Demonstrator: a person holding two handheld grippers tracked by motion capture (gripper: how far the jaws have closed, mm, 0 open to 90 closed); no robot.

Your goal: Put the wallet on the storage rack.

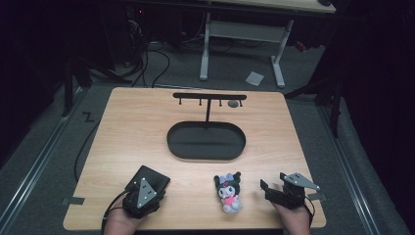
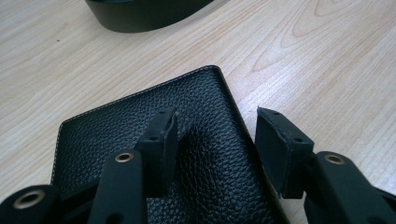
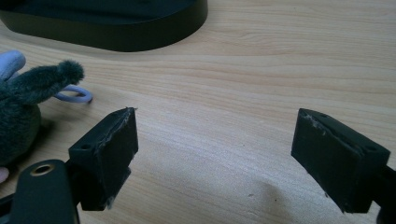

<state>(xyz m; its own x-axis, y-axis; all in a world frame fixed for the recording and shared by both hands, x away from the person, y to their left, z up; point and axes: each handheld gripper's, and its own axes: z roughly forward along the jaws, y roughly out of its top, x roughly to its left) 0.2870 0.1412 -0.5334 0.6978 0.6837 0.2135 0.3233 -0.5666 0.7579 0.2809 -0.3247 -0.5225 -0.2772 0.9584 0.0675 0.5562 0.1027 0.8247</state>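
Straddling the black wallet point(image 2: 154, 140) edge, left tool point(image 2: 217, 135) parted, right tool point(image 3: 215, 158) wide apart, plush toy point(image 1: 228, 192) between.

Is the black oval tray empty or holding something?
Empty: the high view shows the tray with a bare black floor; only the hanger stand's post rises from it.
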